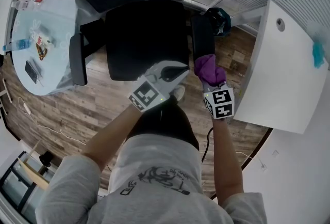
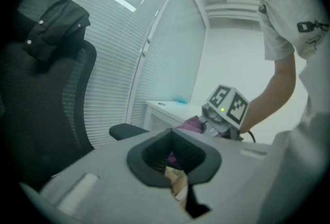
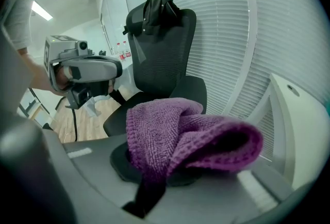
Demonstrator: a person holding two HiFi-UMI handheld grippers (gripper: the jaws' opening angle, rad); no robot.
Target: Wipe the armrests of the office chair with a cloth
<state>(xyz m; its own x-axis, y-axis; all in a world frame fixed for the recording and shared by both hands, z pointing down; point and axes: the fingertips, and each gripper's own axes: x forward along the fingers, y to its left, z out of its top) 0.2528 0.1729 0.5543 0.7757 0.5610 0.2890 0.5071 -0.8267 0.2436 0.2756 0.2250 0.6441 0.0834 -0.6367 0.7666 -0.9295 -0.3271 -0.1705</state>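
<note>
A black office chair (image 1: pixel 144 37) stands in front of me, its left armrest (image 1: pixel 77 58) and right armrest (image 1: pixel 202 37) both in the head view. My right gripper (image 1: pixel 210 77) is shut on a bunched purple cloth (image 1: pixel 208 67), which sits at the near end of the right armrest; contact is hard to judge. In the right gripper view the cloth (image 3: pixel 180 135) fills the jaws and hides them. My left gripper (image 1: pixel 180 70) hovers over the seat's front edge, shut and holding nothing. From the left gripper view the right armrest (image 2: pixel 129 131) lies just beyond the closed jaws.
A white desk (image 1: pixel 278 63) stands close on the right with a teal item (image 1: pixel 317 55) on it. A round glass table (image 1: pixel 56 16) with bottles and small objects is at the left. A dark garment (image 3: pixel 160 11) hangs over the chair back. Window blinds lie behind; a cable (image 1: pixel 41 122) crosses the wooden floor.
</note>
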